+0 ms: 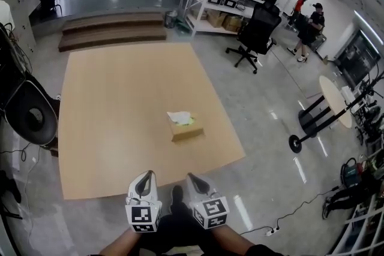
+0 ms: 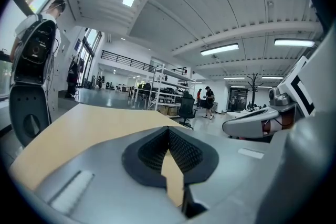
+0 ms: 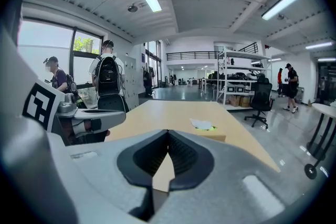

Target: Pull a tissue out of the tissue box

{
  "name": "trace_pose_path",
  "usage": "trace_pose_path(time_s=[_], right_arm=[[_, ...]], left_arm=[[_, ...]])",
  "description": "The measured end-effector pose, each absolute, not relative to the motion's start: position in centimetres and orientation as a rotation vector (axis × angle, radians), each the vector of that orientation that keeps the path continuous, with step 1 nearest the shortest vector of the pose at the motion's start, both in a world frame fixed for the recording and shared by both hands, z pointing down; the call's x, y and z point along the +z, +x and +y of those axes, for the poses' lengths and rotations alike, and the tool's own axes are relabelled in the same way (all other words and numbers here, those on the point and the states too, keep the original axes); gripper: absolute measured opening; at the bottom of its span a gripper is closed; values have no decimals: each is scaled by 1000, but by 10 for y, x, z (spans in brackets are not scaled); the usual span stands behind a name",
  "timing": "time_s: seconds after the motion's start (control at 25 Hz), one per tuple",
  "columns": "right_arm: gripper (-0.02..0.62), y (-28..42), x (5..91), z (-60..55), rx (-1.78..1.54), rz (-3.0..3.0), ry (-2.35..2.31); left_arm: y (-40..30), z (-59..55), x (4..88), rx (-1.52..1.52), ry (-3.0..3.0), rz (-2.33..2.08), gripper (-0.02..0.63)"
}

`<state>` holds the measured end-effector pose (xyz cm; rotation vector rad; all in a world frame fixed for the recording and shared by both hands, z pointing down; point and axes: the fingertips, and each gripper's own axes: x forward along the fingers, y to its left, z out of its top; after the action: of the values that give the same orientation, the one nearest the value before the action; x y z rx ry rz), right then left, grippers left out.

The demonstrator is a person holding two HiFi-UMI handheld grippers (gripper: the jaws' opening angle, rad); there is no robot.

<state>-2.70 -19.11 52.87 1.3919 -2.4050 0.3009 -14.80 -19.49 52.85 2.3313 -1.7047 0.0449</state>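
Right now, trouble could be started by the broad wooden counter (image 1: 120, 105) itself. Its top looks smooth, and nothing is seen pinning down the tissue box (image 1: 186, 129), so the whole box could be dragged or lifted when the sheet is tugged. Both claws are held side by side just short of the near edge, well apart from the box. The left claw (image 1: 146, 177) is seen with its jaws pressed together and nothing between them, and the right claw (image 1: 193, 179) is likewise closed and empty. If they are not spread before the reach, the tissue (image 1: 179, 117) will only be poked and squashed. If it is pinched at its very tip, it could be torn.

As for looks, the box is low, oblong and cardboard-tan. It is set right of the counter's middle, toward the near side, and a green patch can be seen on its top. The tissue is white and crumpled, poking up from that top.
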Motion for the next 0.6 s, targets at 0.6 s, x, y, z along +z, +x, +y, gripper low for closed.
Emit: trace_pose_path(time_s=[0.6], right_arm=[[-8, -21, 553, -323, 311, -2400, 1285]], left_arm=[[-159, -304, 529, 93, 2239, -1813, 18]])
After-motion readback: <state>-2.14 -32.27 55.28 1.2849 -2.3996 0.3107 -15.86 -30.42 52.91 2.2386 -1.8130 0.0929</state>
